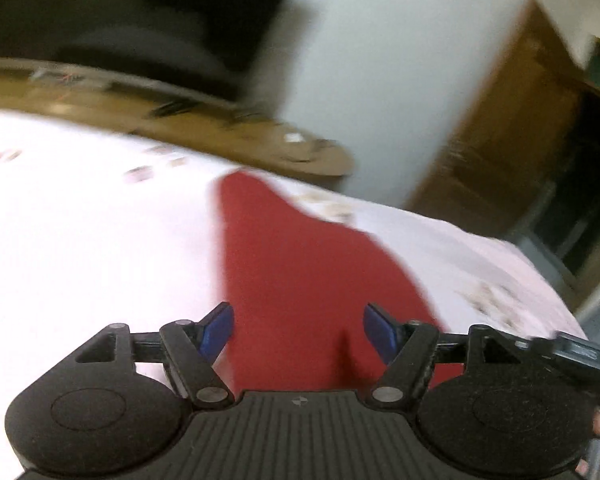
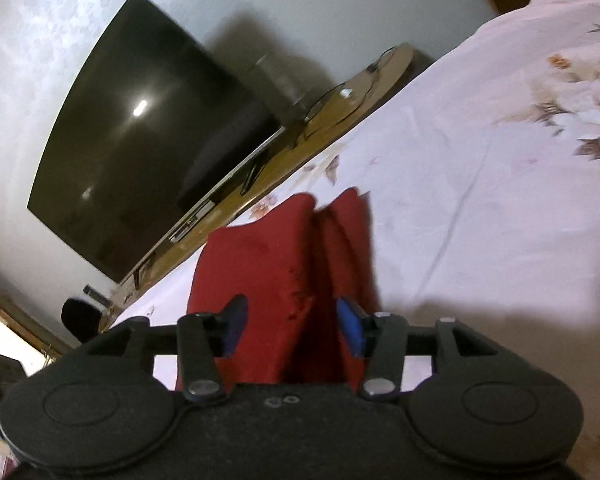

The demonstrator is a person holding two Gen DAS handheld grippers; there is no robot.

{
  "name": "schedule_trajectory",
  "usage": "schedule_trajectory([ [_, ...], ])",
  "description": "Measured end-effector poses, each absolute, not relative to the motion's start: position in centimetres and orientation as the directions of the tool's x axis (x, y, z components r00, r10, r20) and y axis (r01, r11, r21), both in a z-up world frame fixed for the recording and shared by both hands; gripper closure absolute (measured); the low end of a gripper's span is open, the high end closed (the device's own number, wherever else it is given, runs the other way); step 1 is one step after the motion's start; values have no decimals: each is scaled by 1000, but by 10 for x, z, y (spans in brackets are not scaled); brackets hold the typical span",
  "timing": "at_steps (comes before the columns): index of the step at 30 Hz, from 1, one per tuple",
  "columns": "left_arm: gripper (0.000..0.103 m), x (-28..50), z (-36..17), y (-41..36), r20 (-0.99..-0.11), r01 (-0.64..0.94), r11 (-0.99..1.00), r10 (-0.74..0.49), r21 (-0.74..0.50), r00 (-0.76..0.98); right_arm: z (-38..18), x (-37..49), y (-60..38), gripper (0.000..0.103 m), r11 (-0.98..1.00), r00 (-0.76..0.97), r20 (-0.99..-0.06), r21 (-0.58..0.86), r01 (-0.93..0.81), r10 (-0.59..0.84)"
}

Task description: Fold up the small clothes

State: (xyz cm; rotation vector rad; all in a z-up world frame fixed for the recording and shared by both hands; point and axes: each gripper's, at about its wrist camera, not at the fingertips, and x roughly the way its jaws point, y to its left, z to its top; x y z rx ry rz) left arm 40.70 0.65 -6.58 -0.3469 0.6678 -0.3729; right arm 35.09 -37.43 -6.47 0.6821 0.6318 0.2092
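Observation:
A small red garment lies on a pale floral bed sheet. In the left wrist view my left gripper is open, its blue pads spread to either side of the cloth's near end, which runs under the gripper. In the right wrist view the same red garment shows with a fold or crease down its middle. My right gripper is open over its near end, blue pads apart, with cloth between them. The left view is motion-blurred.
A wooden shelf runs along the far edge of the bed with a dark TV screen and cables on it. A white wall and a wooden cabinet stand beyond. The sheet stretches to the right.

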Motion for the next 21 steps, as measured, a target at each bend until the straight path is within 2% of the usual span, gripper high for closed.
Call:
schedule_trajectory([
  [4, 33, 419, -85, 23, -571, 142, 881, -407, -451, 713, -73, 377, -370, 55, 766, 768, -501, 642, 21, 399],
  [12, 33, 437, -99, 0, -609, 120, 897, -382, -425, 695, -81, 412, -357, 58, 797, 716, -535, 603, -49, 449],
  [15, 33, 438, -100, 4, -598, 121, 894, -384, -432, 703, -86, 420, -349, 60, 837, 705, -579, 546, -39, 410],
  [21, 33, 454, -111, 4, -626, 101, 901, -371, -423, 686, -92, 422, -346, 56, 826, 705, -567, 561, -48, 426],
])
